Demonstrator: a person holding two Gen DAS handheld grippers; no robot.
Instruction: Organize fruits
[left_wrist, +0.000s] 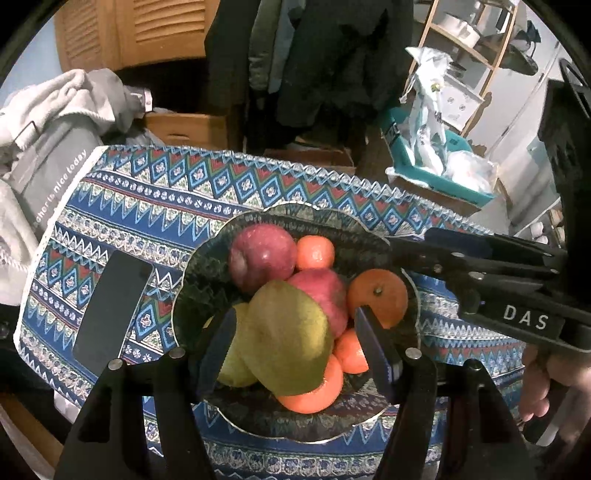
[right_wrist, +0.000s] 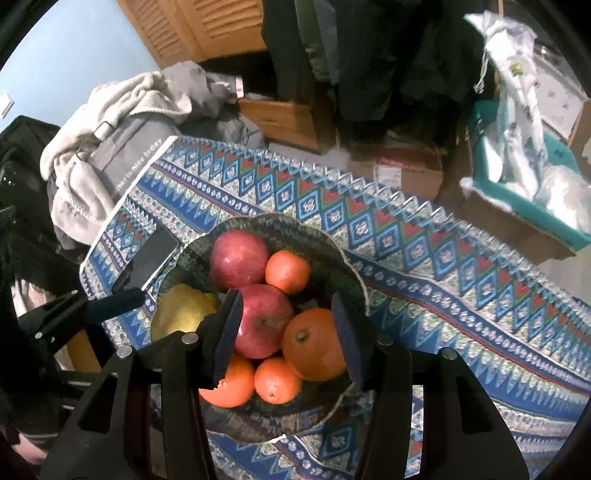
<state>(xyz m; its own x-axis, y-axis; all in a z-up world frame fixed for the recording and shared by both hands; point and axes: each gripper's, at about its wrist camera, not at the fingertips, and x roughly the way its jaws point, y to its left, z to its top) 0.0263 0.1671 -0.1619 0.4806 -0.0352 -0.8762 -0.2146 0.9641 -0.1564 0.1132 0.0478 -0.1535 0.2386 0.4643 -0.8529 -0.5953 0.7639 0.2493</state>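
One pear, long axis upright

2 red apples, 4 oranges, 2 pears, 1 bowl, 1 phone.

A bowl sits on a patterned tablecloth, heaped with apples, oranges and a pear. A phone lies just left of the bowl. Behind the table are cardboard boxes.
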